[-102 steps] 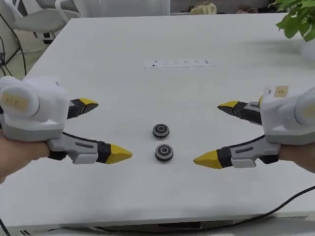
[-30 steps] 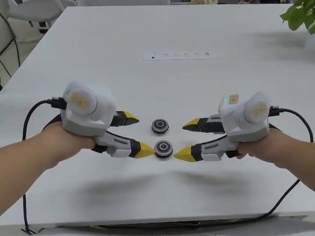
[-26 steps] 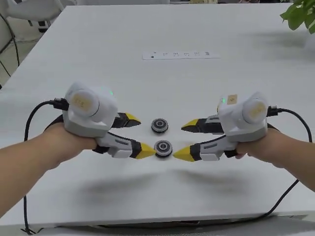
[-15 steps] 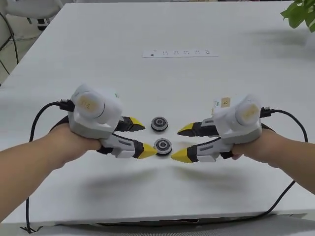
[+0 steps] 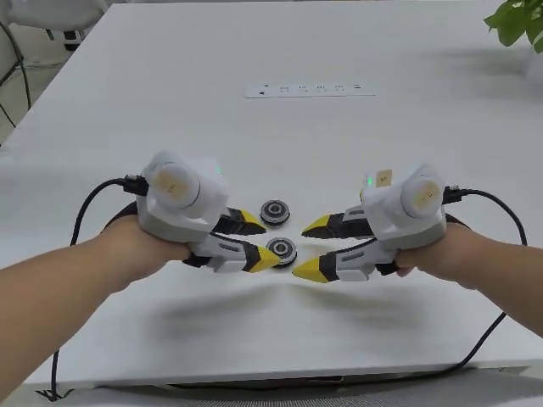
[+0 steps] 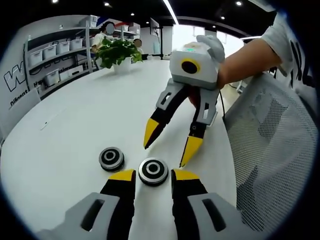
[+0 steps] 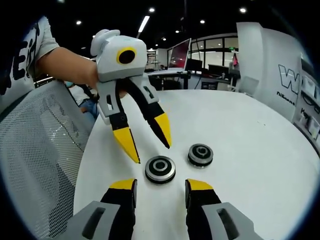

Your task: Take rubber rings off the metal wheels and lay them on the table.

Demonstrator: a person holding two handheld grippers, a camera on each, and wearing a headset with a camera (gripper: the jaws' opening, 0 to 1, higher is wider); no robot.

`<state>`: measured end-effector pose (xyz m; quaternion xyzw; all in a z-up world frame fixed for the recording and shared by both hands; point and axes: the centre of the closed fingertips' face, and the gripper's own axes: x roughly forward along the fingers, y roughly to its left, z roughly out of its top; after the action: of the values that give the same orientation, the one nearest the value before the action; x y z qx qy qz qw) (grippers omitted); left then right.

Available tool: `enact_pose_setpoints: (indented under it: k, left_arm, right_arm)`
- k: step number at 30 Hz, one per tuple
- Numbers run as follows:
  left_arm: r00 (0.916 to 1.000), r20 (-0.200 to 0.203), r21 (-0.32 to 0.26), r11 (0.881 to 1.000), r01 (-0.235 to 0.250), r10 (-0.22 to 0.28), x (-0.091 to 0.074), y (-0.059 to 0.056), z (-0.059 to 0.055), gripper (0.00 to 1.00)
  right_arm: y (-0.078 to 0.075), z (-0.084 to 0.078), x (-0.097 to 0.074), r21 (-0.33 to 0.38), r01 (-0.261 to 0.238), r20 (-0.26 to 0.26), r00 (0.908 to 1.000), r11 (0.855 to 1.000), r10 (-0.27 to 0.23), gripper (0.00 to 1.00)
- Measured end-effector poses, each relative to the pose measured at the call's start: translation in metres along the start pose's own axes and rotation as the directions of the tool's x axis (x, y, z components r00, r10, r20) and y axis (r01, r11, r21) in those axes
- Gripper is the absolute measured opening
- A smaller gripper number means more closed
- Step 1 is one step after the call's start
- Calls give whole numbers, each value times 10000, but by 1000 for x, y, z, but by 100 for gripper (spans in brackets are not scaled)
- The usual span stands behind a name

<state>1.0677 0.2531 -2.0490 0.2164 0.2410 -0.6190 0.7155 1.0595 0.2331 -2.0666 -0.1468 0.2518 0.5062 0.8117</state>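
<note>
Two metal wheels with black rubber rings lie flat on the white table (image 5: 356, 136): a near wheel (image 5: 281, 250) and a far wheel (image 5: 274, 212). My left gripper (image 5: 260, 241) is open, its yellow tips reaching the near wheel's left side. In the left gripper view the near wheel (image 6: 153, 171) sits just ahead between the tips of the left gripper (image 6: 153, 176), the far wheel (image 6: 111, 158) to its left. My right gripper (image 5: 304, 249) is open on the wheel's right, a small gap away. The right gripper view has the near wheel (image 7: 160, 169) ahead of the right gripper (image 7: 160, 185), the far wheel (image 7: 200, 154) beside it.
A white power strip (image 5: 310, 89) lies farther back on the table. A green plant (image 5: 513, 21) stands at the far right corner. Black cables (image 5: 475, 352) trail off both grippers over the near table edge. A chair (image 5: 51, 13) stands beyond the far left corner.
Both grippers have moved inward and now flank the near wheel. The left gripper's jaws have narrowed and its tips have reached the wheel. The wheels have not moved.
</note>
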Motion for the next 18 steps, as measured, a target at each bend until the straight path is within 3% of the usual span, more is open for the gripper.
enact_pose_setpoints:
  k: [18]
  left_arm:
    - [9998, -193, 76, 10000, 28, -26, 15, -1, -2, 11]
  right_arm:
    - [2, -2, 1, -27, -60, -21, 10000, 10000, 60, 36]
